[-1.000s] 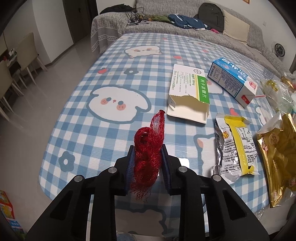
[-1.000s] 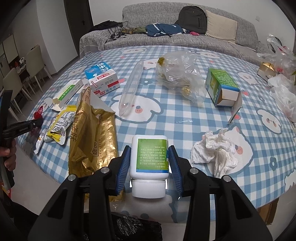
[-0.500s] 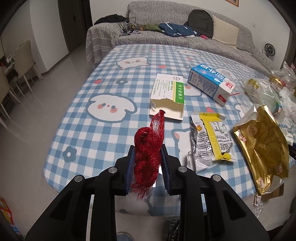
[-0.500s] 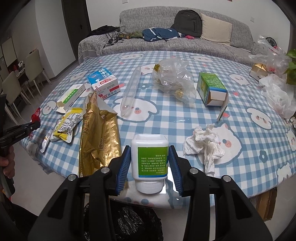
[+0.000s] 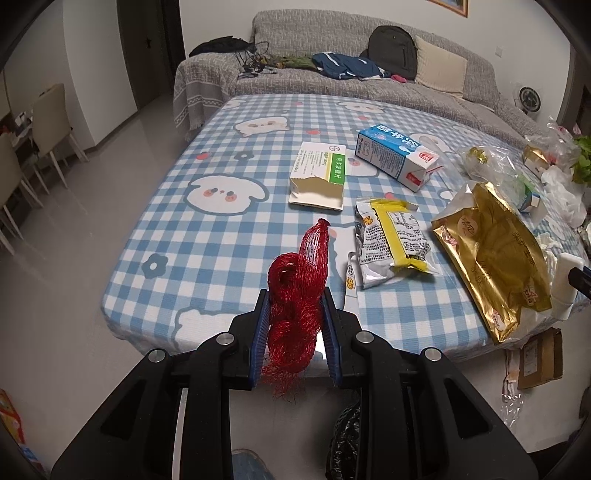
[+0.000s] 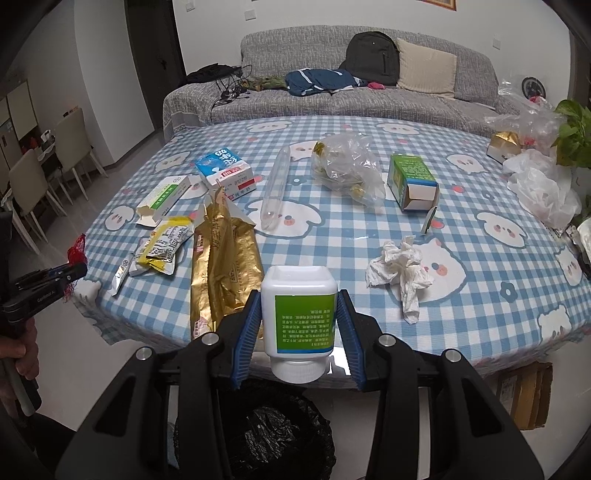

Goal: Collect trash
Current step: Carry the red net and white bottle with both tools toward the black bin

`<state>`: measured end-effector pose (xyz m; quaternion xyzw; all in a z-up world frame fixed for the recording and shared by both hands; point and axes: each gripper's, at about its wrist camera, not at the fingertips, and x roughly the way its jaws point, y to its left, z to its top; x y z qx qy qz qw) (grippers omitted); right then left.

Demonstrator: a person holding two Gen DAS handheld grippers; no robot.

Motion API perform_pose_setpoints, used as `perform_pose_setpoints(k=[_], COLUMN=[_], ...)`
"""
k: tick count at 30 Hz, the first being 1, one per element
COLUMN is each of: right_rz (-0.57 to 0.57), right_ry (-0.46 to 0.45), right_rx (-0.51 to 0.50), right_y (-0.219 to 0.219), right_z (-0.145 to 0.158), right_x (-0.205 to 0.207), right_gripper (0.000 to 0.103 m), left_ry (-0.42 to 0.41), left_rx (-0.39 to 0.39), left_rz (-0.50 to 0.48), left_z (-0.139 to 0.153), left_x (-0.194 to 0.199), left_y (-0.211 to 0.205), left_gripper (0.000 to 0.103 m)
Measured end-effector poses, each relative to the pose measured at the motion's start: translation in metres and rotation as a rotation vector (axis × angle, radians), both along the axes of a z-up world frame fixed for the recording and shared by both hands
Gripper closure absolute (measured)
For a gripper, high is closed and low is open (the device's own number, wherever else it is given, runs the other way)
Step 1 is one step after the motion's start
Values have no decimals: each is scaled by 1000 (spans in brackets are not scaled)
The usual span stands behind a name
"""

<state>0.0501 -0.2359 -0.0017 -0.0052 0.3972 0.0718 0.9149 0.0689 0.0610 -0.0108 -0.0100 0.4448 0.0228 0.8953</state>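
left tool [image 5: 293,334]: we clench red net [image 5: 295,295], soft, snaggy
right tool [image 6: 298,334]: we grip white bottle [image 6: 298,317] mid-body, rigid, light
bin bag [image 6: 273,435]: below right tool

My left camera sits just behind my left hand-held gripper [image 5: 293,325] and looks forward and down along its two fingers. It is off the near left corner of the bench [image 5: 207,236], close to the edge, and faces across the cloth toward the grey sofa [image 5: 332,33] at the far wall.

My right camera sits the same way behind my right hand-held gripper [image 6: 299,321], also off the near edge, more to the right, over a black bin bag [image 6: 273,435] on the floor.

Both views share the milk carton [image 5: 395,157], the gold bag [image 5: 487,254] and the sofa. The right view also catches my left hand-held gripper at its left border.
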Motion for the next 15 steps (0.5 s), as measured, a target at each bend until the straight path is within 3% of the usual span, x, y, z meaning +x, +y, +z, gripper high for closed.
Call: perform_pose_setpoints(k=[15], right_rz=[17], right_ry=[-50], right_rx=[20], right_y=[21], right_z=[14], right_x=[-74], right_gripper=[63], left_ry=[-41], left_rx=[-61], left_rz=[10], left_z=[2], left_x=[-92], left_y=[-5], left_gripper=[77])
